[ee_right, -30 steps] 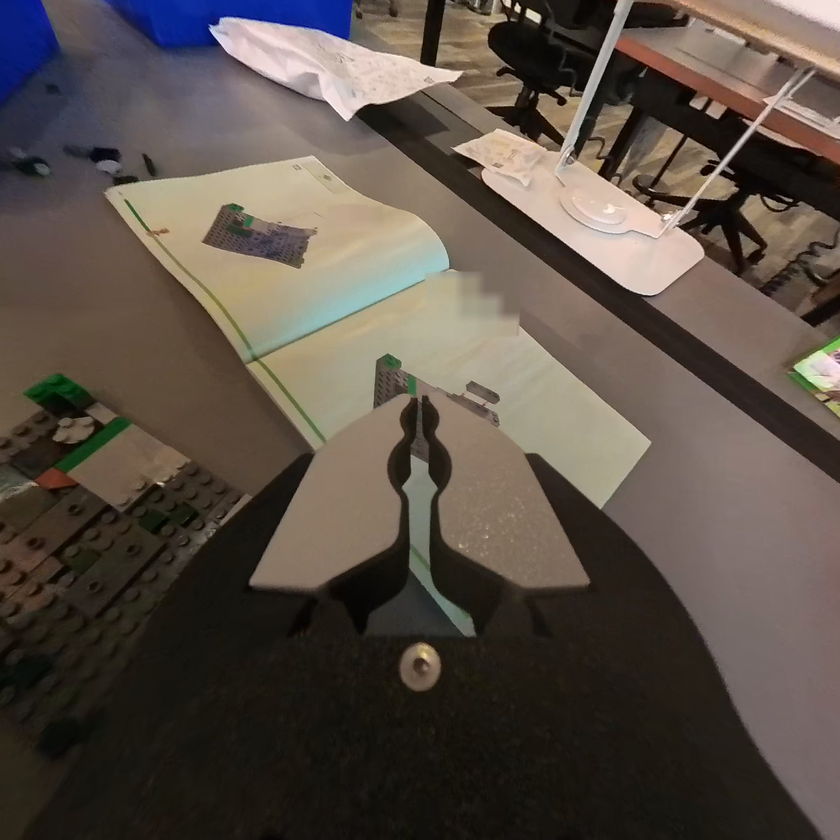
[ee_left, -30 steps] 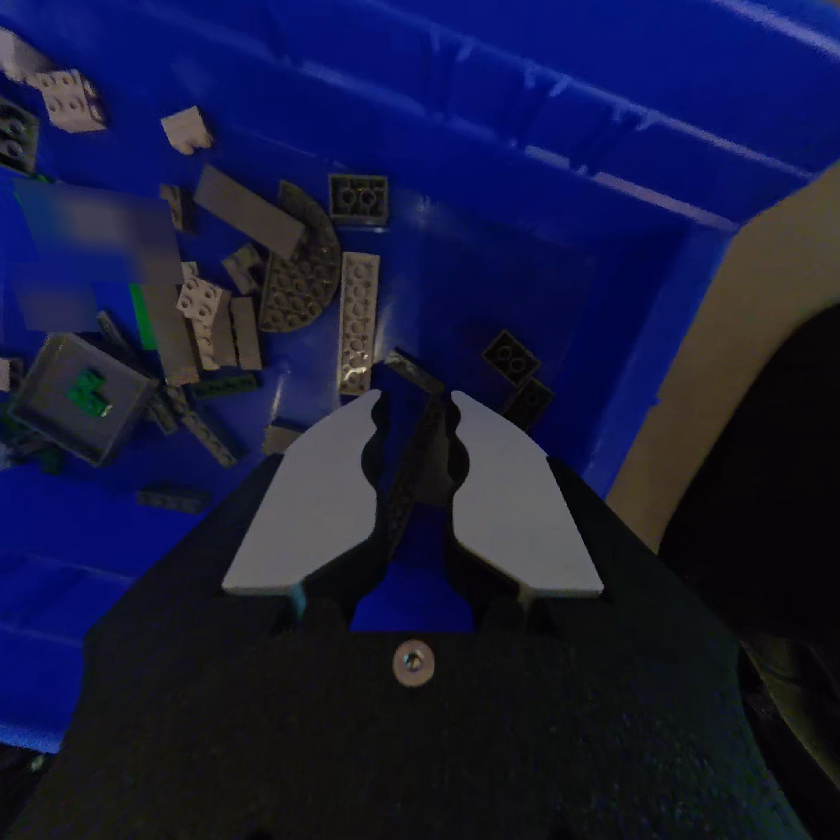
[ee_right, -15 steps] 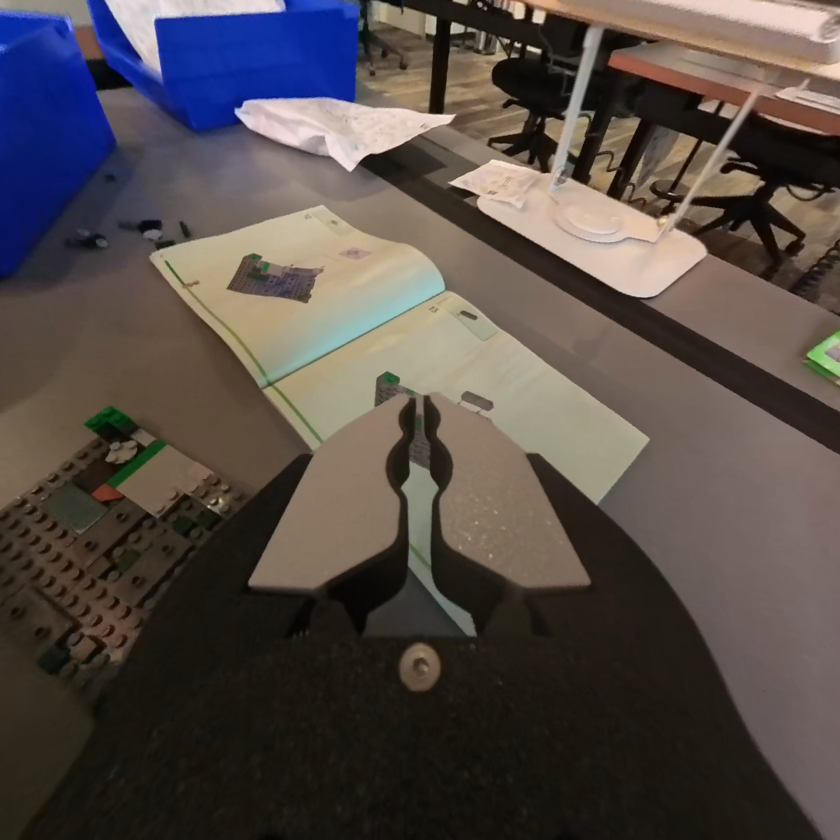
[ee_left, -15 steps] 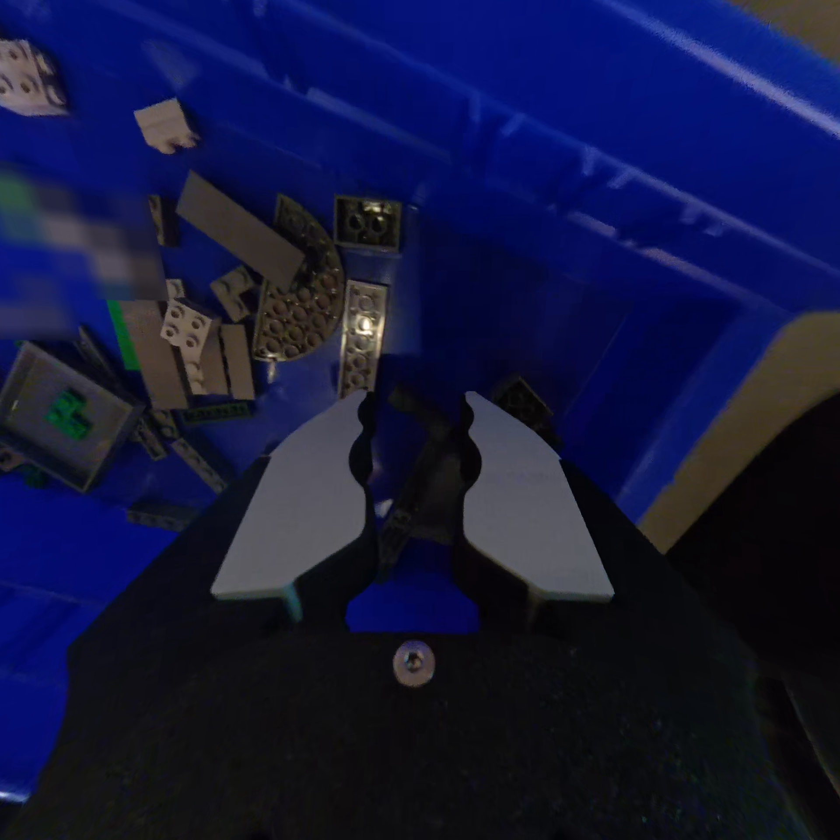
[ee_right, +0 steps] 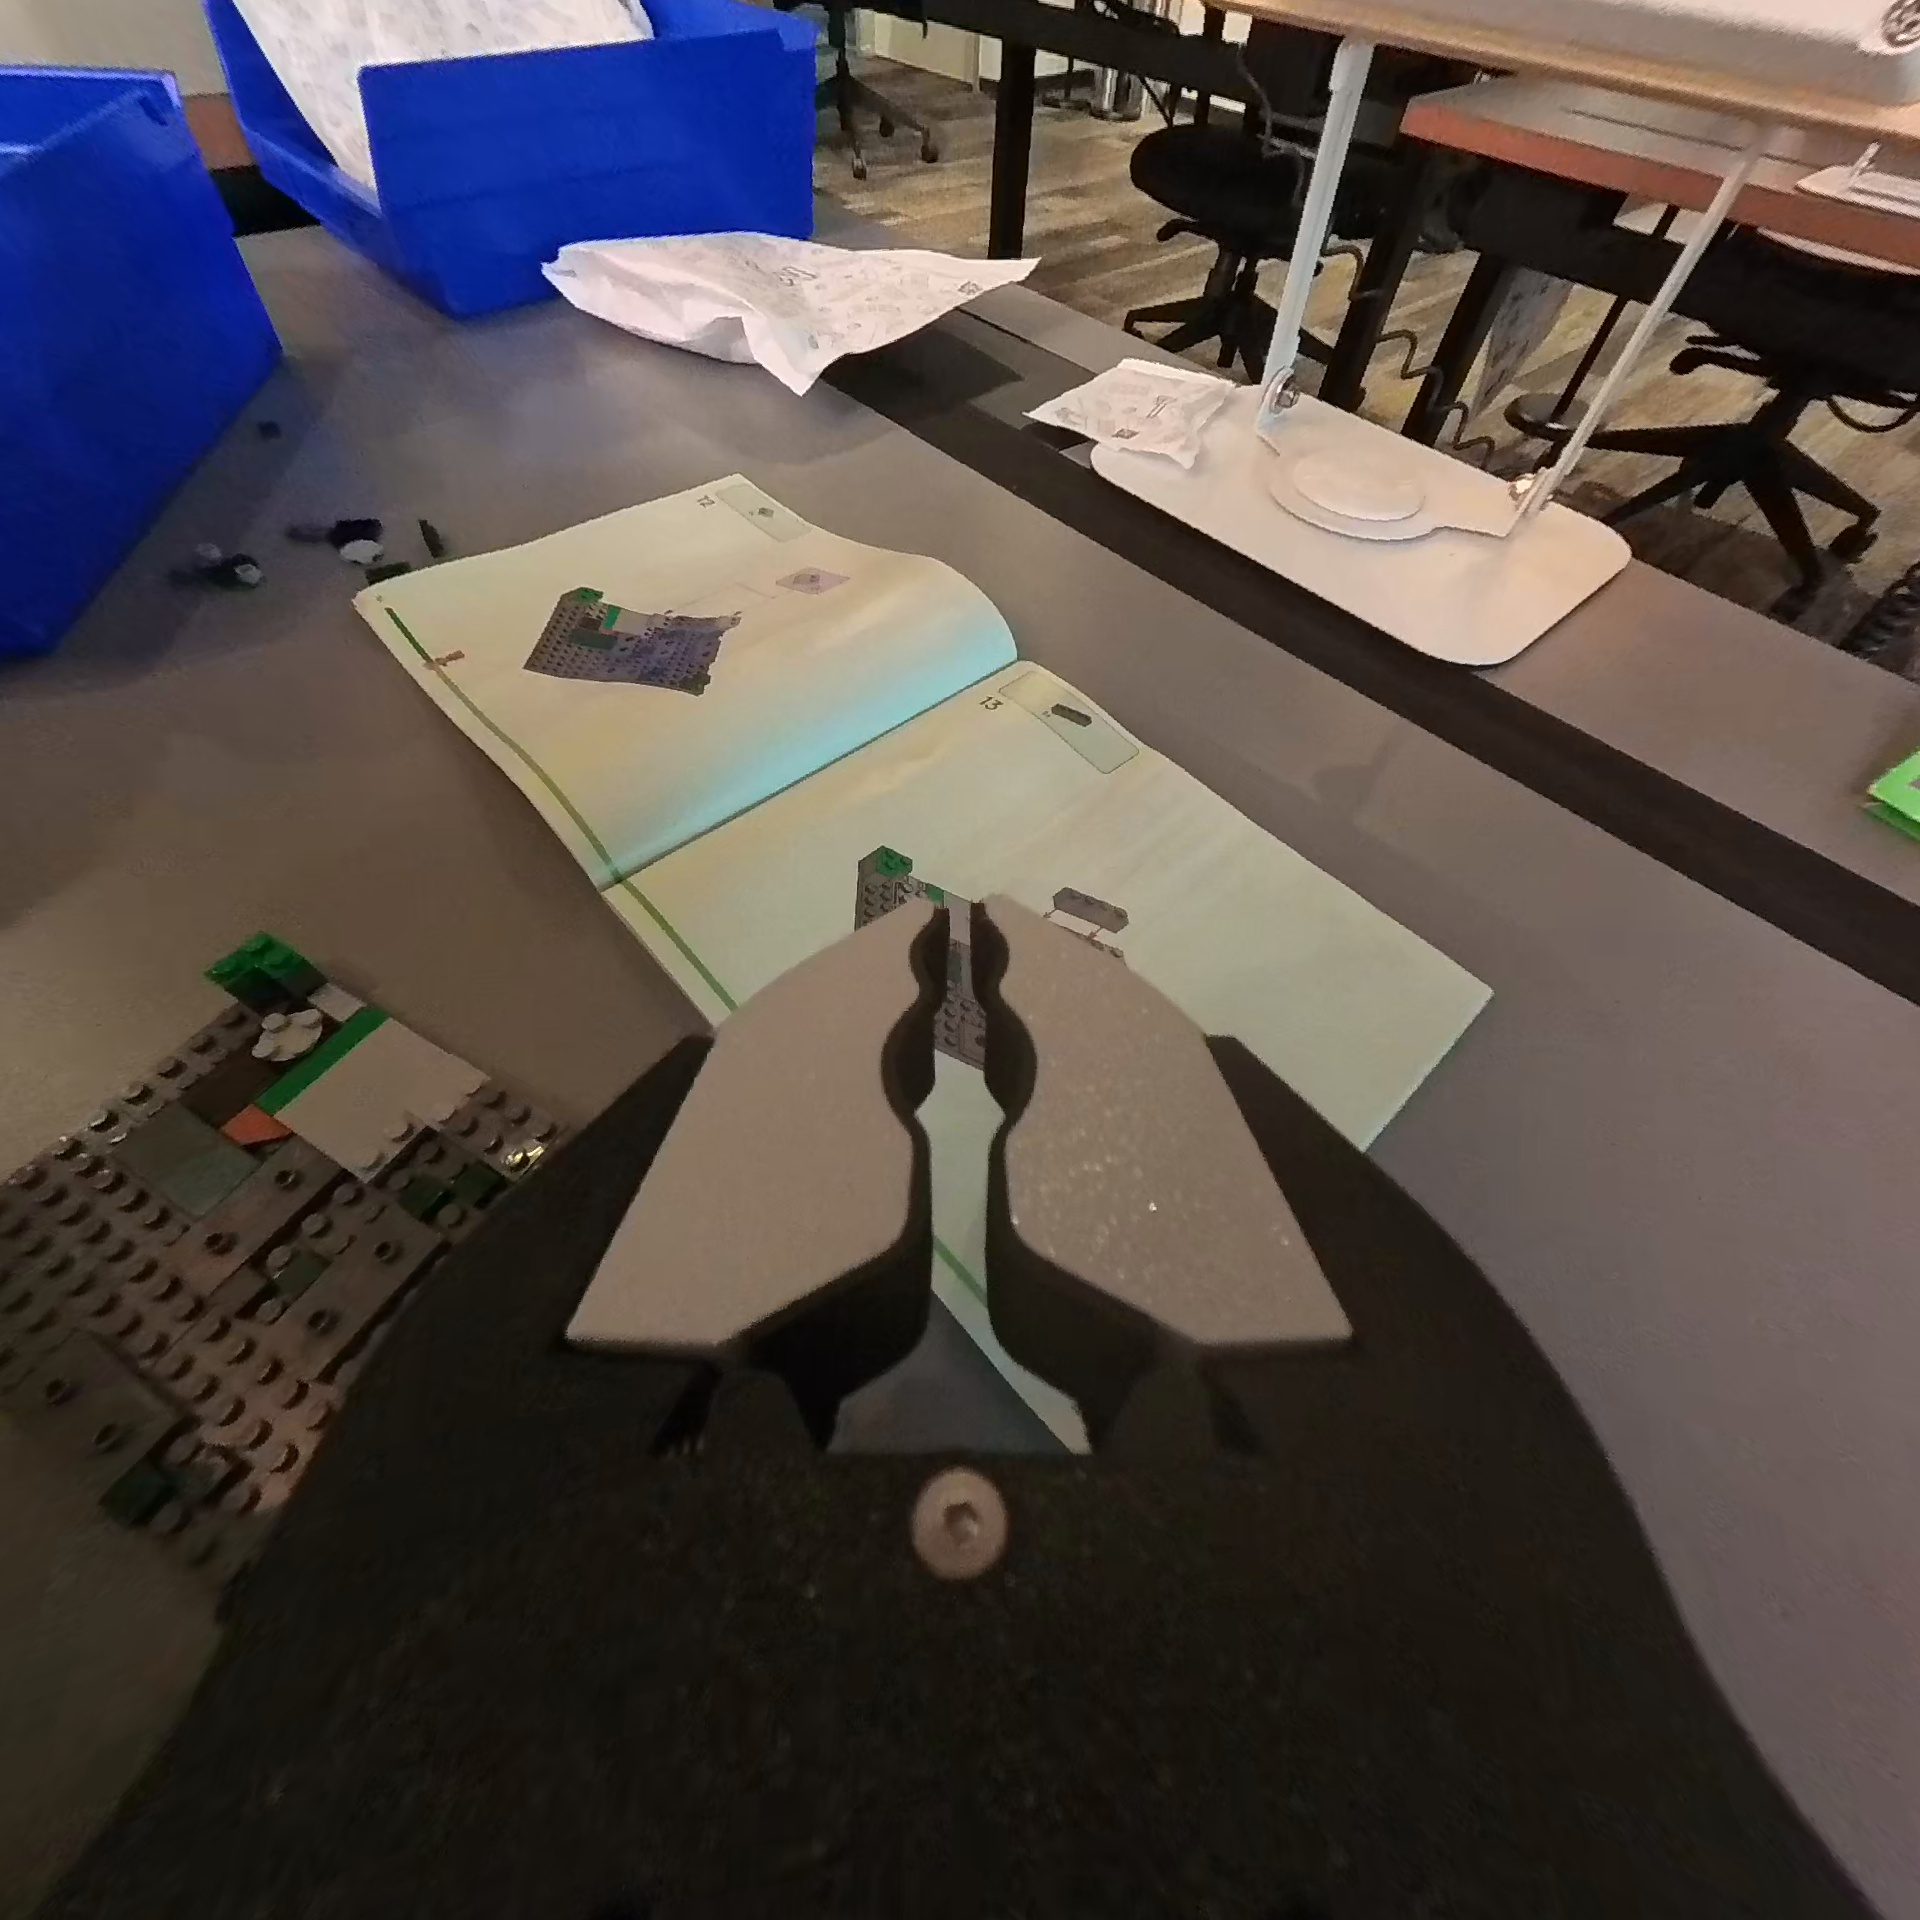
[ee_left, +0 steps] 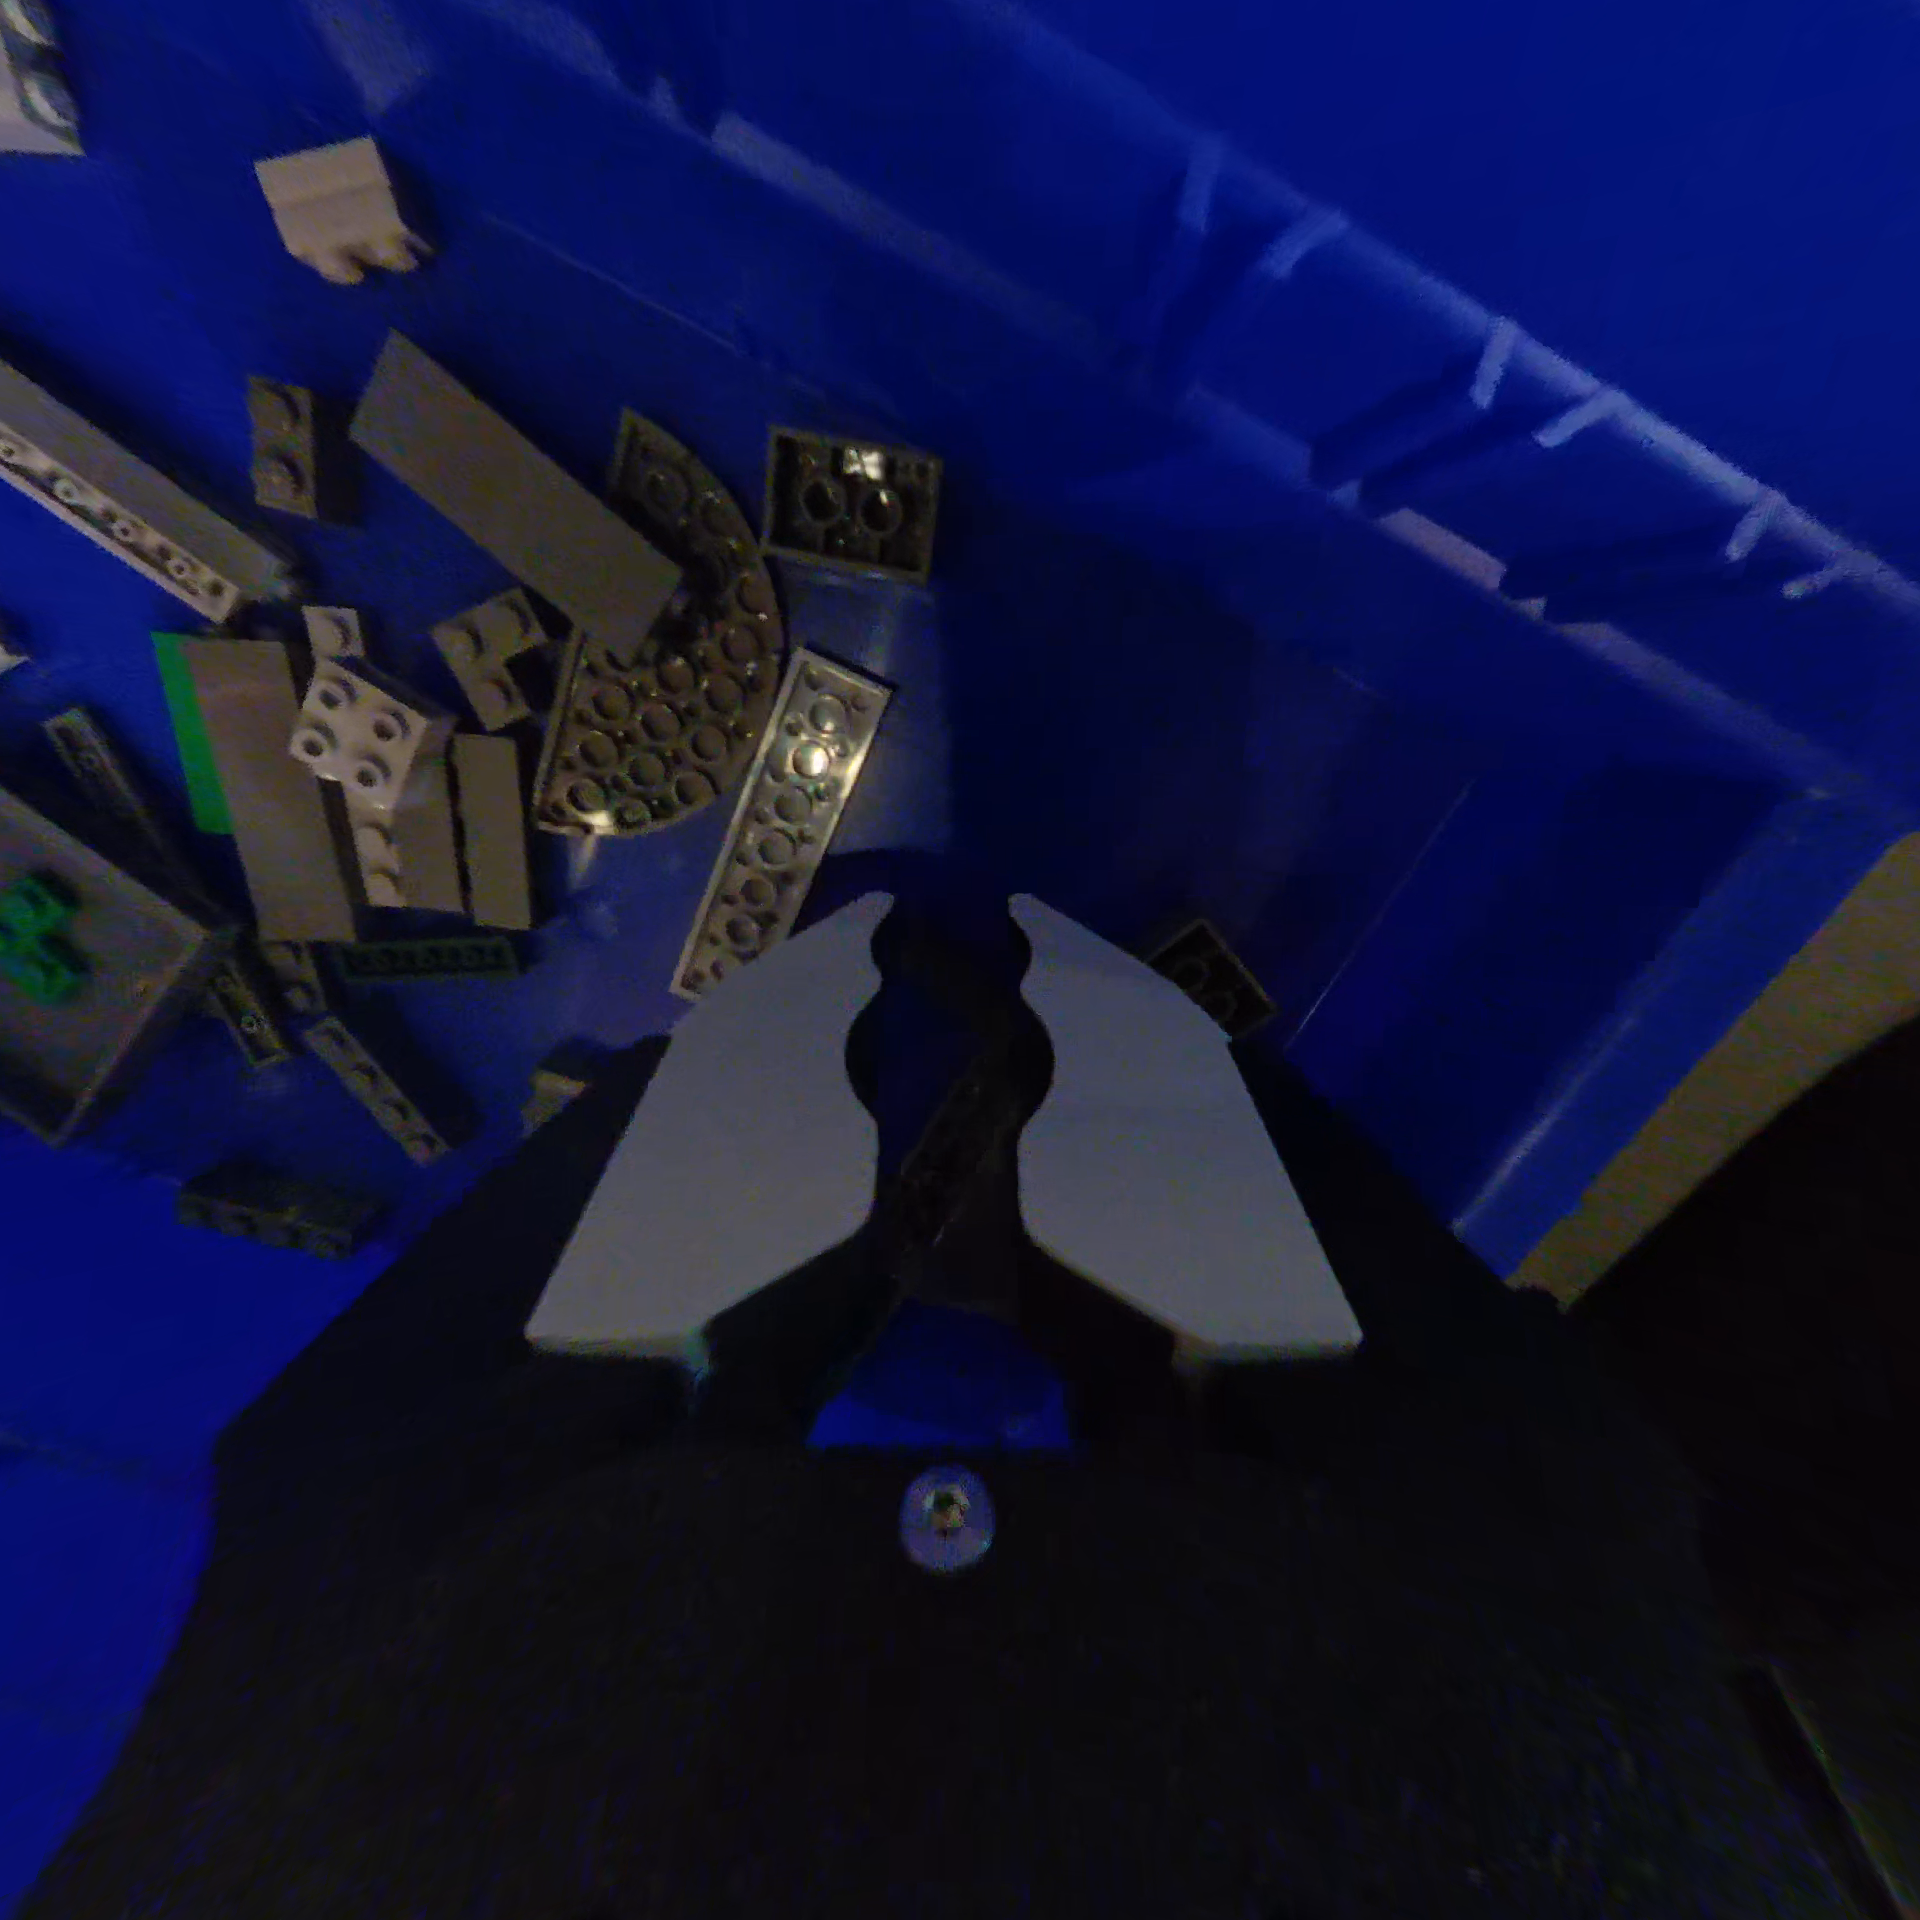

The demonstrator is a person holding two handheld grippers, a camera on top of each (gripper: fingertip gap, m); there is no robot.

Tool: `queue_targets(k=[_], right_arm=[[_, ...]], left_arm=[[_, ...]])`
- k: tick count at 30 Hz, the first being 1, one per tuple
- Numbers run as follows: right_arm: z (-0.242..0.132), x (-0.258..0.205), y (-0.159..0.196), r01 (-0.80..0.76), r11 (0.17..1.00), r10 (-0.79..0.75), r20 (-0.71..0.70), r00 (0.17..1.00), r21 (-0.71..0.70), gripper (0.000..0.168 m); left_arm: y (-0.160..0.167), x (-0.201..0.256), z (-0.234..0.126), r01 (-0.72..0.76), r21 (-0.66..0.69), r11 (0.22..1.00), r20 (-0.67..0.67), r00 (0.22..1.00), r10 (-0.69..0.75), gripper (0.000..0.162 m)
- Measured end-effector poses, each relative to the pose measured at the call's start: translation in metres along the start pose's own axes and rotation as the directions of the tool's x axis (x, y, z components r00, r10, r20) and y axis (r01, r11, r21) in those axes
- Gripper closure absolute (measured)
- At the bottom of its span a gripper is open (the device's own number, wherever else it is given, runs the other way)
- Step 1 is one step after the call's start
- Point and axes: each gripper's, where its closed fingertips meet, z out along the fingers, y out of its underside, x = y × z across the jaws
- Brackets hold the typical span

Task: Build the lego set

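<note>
Inside the blue bin (ee_left: 1351,436), the left gripper (ee_left: 951,914) reaches down among loose lego pieces, its two pale fingers (ee_left: 748,1122) set a little apart. A long dark plate (ee_left: 961,1132) lies slanted in the gap between them; it appears to rest against the right finger, but the dim, blurred view does not show whether it is truly pinched. Just beyond the fingertips lie a long grey studded plate (ee_left: 784,821), a dark half-round plate (ee_left: 665,717), a dark square piece lying underside-up (ee_left: 852,514) and a smooth grey tile (ee_left: 514,509). A white brick (ee_left: 327,203) sits farther up, by the bin wall, and a grey tray-like piece with green bricks on it (ee_left: 62,966) lies at the left edge.

Over on the grey desk (ee_right: 1610,1195), the right gripper (ee_right: 964,906) hovers above an open instruction booklet (ee_right: 831,748), its fingers nearly together and holding nothing. The partly built lego model (ee_right: 208,1174), a flat grey base with green, white and dark tiles, lies on the desk left of the gripper. A few small loose pieces (ee_right: 343,535) lie beyond the booklet, near a blue bin (ee_right: 94,343). A second blue bin (ee_right: 582,177) stands farther back with a crumpled white paper bag (ee_right: 779,296) in front of it, and a white lamp base (ee_right: 1382,530) stands on the next desk to the right.
</note>
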Motion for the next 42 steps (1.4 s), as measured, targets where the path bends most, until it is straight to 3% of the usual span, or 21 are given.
queue_targets(k=[3,24,26,28,42], right_arm=[[0.0,0.0,0.0,0.005,1.0,-0.005,-0.002,1.0,-0.001,0.165],[0.0,-0.003,-0.002,0.021,1.0,-0.021,0.004,1.0,0.001,0.166],[-0.001,-0.003,-0.003,0.02,1.0,-0.02,0.005,1.0,0.005,0.166],[-0.002,-0.003,-0.003,0.022,1.0,-0.022,0.007,1.0,0.007,0.166],[0.001,-0.005,0.0,0.033,0.999,-0.032,0.014,0.999,-0.01,0.165]], left_arm=[[-0.001,0.001,0.0,-0.035,0.019,0.999,0.024,0.999,0.035,0.157],[-0.022,0.0,-0.047,-0.138,0.173,0.975,0.149,0.982,0.113,0.162],[-0.018,-0.004,-0.046,-0.145,0.136,0.98,0.146,0.981,0.125,0.162],[-0.008,-0.013,-0.037,-0.143,0.068,0.987,0.123,0.983,0.134,0.143],[0.027,-0.03,-0.007,-0.265,-0.183,0.947,0.034,0.961,0.275,0.15]])
